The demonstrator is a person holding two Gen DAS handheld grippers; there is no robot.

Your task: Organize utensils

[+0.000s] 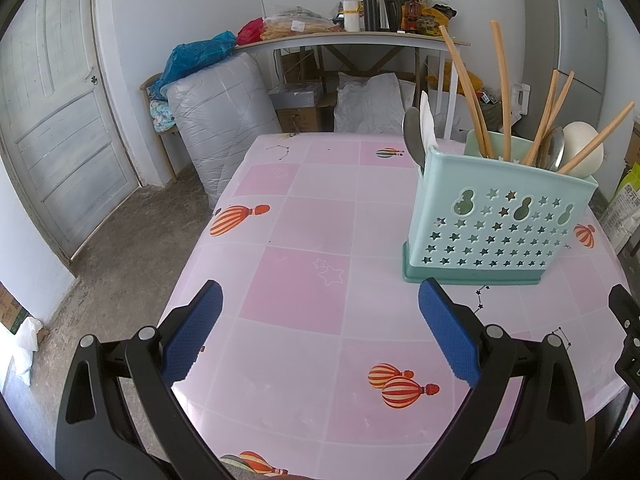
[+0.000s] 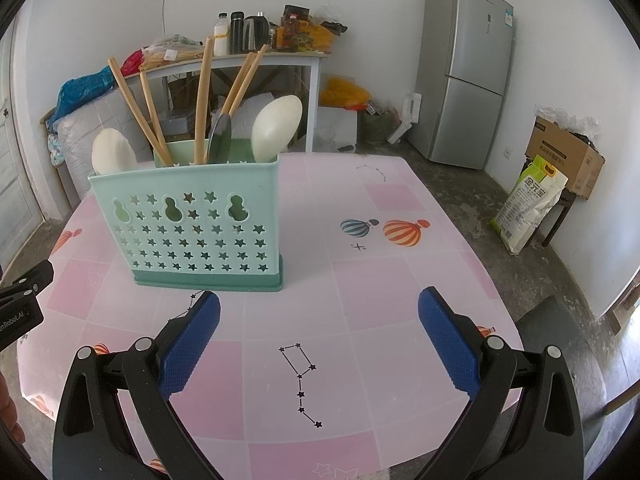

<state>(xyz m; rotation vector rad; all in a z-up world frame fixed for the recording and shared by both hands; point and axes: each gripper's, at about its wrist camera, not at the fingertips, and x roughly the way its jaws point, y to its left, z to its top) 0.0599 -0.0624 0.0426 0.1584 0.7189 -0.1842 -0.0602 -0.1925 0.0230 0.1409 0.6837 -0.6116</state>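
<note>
A mint-green utensil holder (image 1: pixel 500 224) (image 2: pixel 192 224) with star cut-outs stands upright on the pink table. Inside it stand several wooden chopsticks (image 1: pixel 504 92) (image 2: pixel 202 100), white spoons (image 1: pixel 582 146) (image 2: pixel 276 128) and metal spoons (image 1: pixel 413 136) (image 2: pixel 221 136). My left gripper (image 1: pixel 320 304) is open above the tablecloth, to the left of and nearer than the holder, with nothing between its blue pads. In the right wrist view my right gripper (image 2: pixel 319 312) is also open and empty, in front of and to the right of the holder. No loose utensil lies on the table.
The pink tablecloth (image 1: pixel 296 296) (image 2: pixel 400 280) with balloon prints covers a rounded table. Beyond it are a cluttered side table (image 1: pixel 360 36), a grey bundle (image 1: pixel 224 120), a door (image 1: pixel 52 120), a fridge (image 2: pixel 464 72) and a rice bag (image 2: pixel 528 204) on the floor.
</note>
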